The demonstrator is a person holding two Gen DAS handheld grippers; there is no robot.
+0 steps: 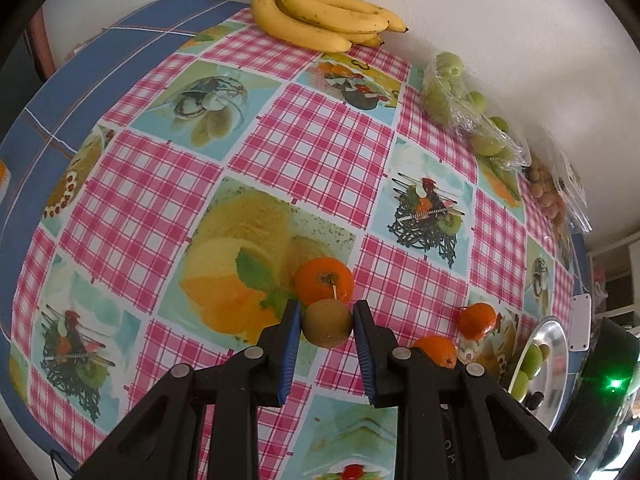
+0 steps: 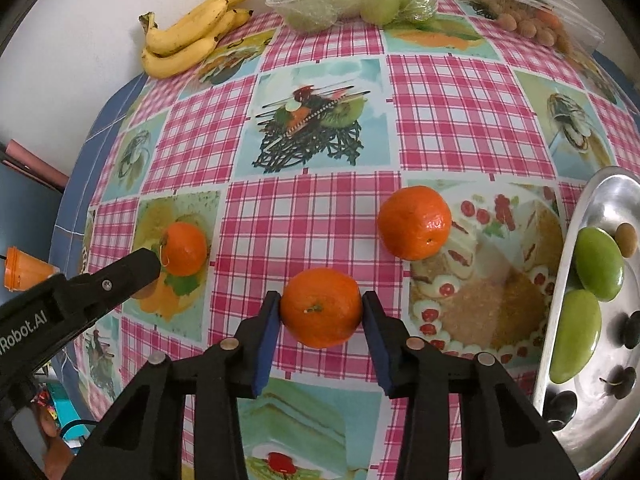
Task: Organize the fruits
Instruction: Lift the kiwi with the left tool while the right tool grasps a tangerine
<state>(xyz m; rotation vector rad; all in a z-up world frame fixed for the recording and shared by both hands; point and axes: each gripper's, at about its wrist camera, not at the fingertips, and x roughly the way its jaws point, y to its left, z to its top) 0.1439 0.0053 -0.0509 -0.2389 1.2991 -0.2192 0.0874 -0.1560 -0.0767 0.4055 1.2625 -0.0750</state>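
gripping a brown kiwi (image 1: 327,323) between its blue pads, the left gripper (image 1: 327,322) holds it just in front of a tangerine (image 1: 324,281) on the checked tablecloth (image 1: 312,148). the right gripper (image 2: 321,314) has its jaws against both sides of a second tangerine (image 2: 321,307) on the cloth, a third tangerine (image 2: 414,222) near it. a metal tray (image 2: 560,264) at the right holds green fruits (image 2: 599,263), and bananas (image 2: 192,34) lie by the wall.
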